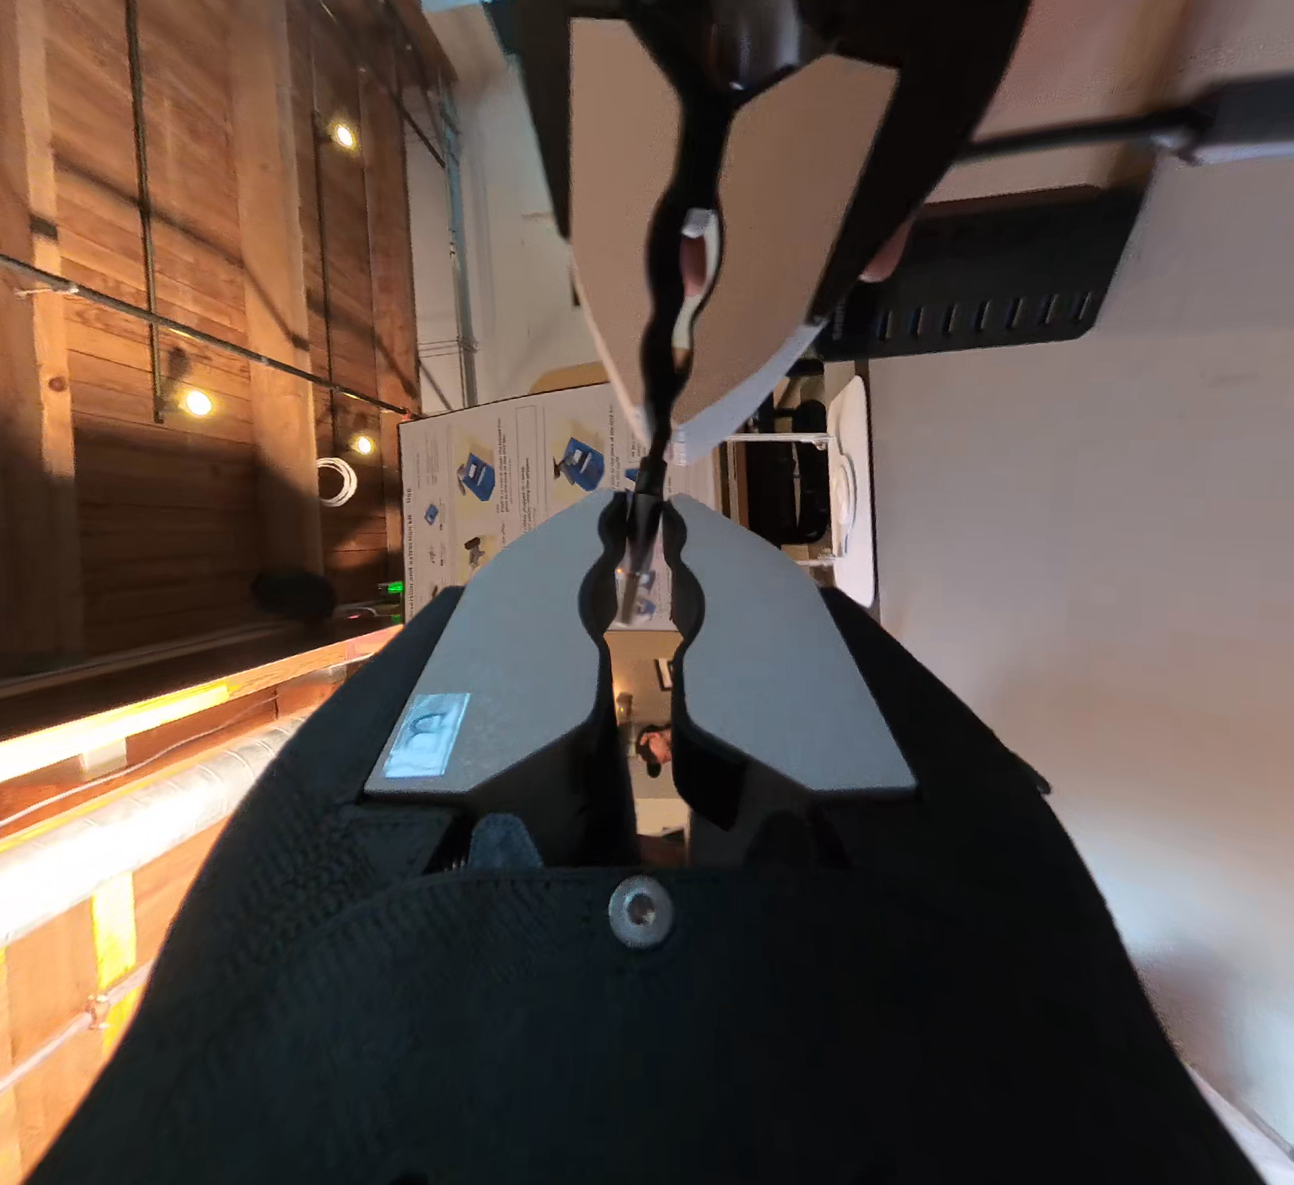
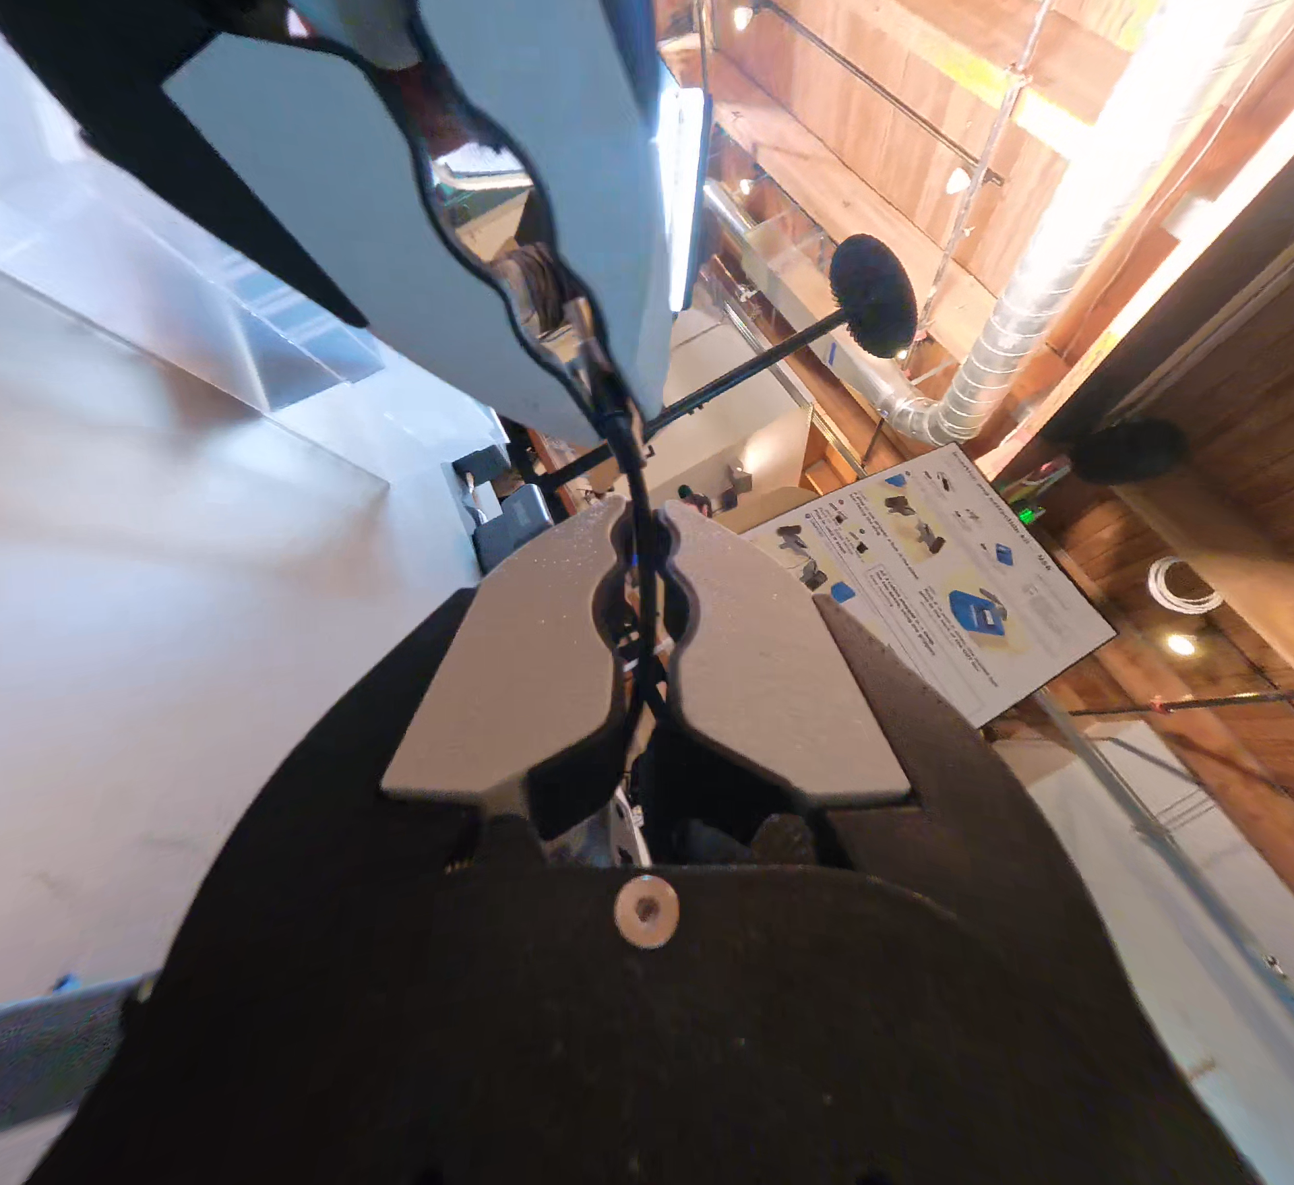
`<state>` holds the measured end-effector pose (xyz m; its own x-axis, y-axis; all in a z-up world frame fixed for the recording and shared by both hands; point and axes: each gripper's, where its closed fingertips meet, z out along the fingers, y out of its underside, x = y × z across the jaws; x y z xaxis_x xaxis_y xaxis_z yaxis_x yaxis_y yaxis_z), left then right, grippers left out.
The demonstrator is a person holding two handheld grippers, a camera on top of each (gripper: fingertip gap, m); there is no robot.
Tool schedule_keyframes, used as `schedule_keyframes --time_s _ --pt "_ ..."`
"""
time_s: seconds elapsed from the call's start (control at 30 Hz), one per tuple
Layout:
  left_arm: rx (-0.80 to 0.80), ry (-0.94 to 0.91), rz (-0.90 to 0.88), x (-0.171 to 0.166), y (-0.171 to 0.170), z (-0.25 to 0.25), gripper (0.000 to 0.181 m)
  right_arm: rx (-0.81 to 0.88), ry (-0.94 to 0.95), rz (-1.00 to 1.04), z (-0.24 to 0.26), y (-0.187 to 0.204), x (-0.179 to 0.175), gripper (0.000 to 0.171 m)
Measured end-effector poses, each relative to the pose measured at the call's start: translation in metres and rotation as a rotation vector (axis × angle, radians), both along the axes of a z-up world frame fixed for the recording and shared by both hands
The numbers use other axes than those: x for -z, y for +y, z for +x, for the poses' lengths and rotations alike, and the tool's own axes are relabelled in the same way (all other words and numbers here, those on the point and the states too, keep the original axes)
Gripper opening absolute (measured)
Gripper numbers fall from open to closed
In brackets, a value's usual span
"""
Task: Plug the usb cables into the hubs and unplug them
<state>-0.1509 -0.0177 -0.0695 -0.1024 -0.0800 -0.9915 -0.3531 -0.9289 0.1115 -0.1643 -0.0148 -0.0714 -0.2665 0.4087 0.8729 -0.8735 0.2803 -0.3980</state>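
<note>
My left gripper (image 1: 638, 510) is shut on the black body of a USB plug (image 1: 634, 580), whose metal end points back toward the camera. The plug's black cable (image 1: 665, 339) runs on into the jaws of my right gripper (image 1: 657, 440), which faces the left one tip to tip. In the right wrist view, my right gripper (image 2: 644, 517) is shut on the black cable (image 2: 648, 591), and the left gripper (image 2: 616, 412) holds the plug (image 2: 581, 353) just beyond. A black hub (image 1: 994, 283) with several blue ports lies on the white table (image 1: 1050, 661). Both grippers are held above it.
A grey hub with its own cable (image 1: 1239, 122) lies beyond the black hub. A clear acrylic stand (image 2: 210, 339) sits on the table (image 2: 175, 591). An instruction poster (image 2: 945, 577) and a boom microphone (image 2: 872, 297) stand behind. Wooden walls surround the room. My two grippers' fingertips are within a few centimetres of each other. Left tips and right tips are each some 15 centimeters from the black hub (image 1: 994, 283).
</note>
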Motion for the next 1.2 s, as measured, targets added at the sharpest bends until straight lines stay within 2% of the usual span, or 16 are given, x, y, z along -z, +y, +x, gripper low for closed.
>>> schedule_keyframes --time_s 0.07,0.17,0.3,0.37,0.4,0.43,0.5,0.57,0.67,0.77,0.87,0.97,1.07,1.2 --pt "0.064 -0.011 0.124 -0.011 0.001 0.004 0.016 -0.019 -0.031 -0.032 0.003 0.001 -0.004 0.003" --pt "0.255 -0.155 0.571 -0.038 -0.003 0.014 0.035 -0.107 -0.273 -0.141 0.001 0.009 -0.014 0.003" --pt "0.608 -0.612 1.261 -0.063 -0.013 0.020 0.055 -0.463 -0.678 -0.438 0.007 0.039 -0.052 0.003" --pt "0.793 -0.818 1.520 -0.072 -0.017 0.021 0.069 -0.640 -0.826 -0.537 0.007 0.055 -0.065 0.004" --pt "0.830 -0.888 1.608 -0.071 -0.020 0.016 0.079 -0.705 -0.868 -0.567 0.007 0.062 -0.068 0.004" --pt "0.830 -0.941 1.650 -0.066 -0.021 0.010 0.090 -0.750 -0.895 -0.585 0.007 0.066 -0.070 0.004" --pt "0.770 -0.980 1.626 -0.047 -0.015 -0.001 0.106 -0.773 -0.931 -0.603 0.004 0.067 -0.068 0.003" --pt "0.717 -0.969 1.574 -0.028 -0.004 -0.008 0.108 -0.779 -0.961 -0.584 0.005 0.060 -0.062 0.004" --pt "0.771 -1.005 1.546 -0.010 0.009 -0.004 0.080 -0.869 -1.100 -0.505 0.016 0.040 -0.047 0.003" --pt "0.902 -1.091 1.578 -0.008 0.011 0.007 0.062 -0.890 -1.290 -0.398 0.026 0.011 -0.018 0.003" --pt "0.978 -1.157 1.618 -0.012 0.006 0.012 0.046 -0.887 -1.383 -0.332 0.035 -0.012 0.004 0.003" --pt "1.001 -1.148 1.640 -0.015 -0.002 0.012 0.028 -0.866 -1.418 -0.294 0.038 -0.021 0.016 0.004" --pt "1.002 -1.158 1.619 -0.014 -0.002 0.014 0.019 -0.871 -1.440 -0.297 0.036 -0.021 0.017 0.004" --pt "0.984 -1.177 1.593 -0.009 0.004 0.015 0.027 -0.858 -1.436 -0.287 0.036 -0.022 0.019 0.004"
